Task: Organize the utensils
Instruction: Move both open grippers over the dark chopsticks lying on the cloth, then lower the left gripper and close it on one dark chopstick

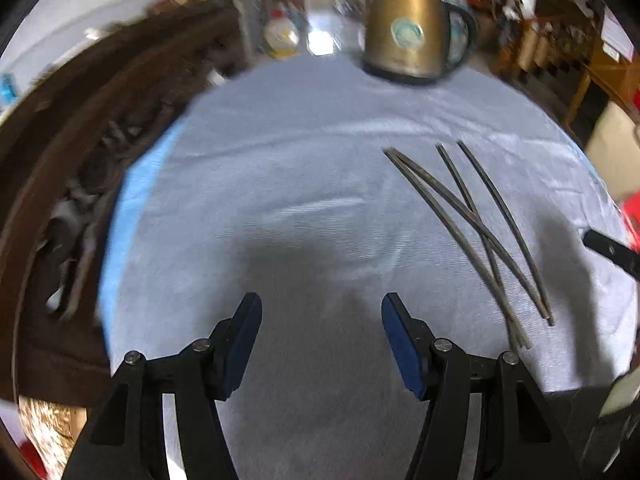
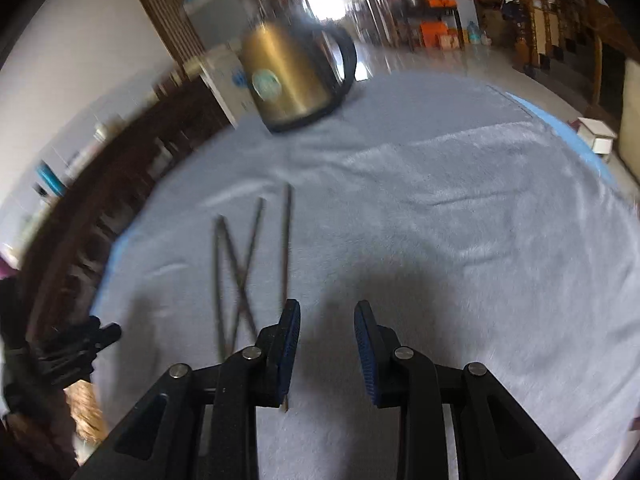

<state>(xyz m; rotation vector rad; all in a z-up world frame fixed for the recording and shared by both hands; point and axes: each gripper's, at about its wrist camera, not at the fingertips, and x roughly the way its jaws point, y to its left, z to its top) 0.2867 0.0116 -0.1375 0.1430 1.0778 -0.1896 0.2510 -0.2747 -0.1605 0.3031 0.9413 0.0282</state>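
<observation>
We see a round teal label on the gold kettle [image 1: 408, 28], but its writing is too blurred to read. The kettle stands at the far edge of the table [image 1: 280, 140], which is covered with a pale blue-grey fleecy cloth. 4 dark chopsticks [image 1: 472, 224] lie on the cloth, nearer to us than the kettle, 2 of them crossing. Our left gripper [image 1: 322, 316] hangs with its jaws spread wide and empty, nearer than the kettle and left of the chopsticks. Our right gripper [image 2: 327, 322] is also spread and empty, just right of the chopsticks. Dark carved wooden furniture [image 1: 100, 140] stands left of the kettle.
</observation>
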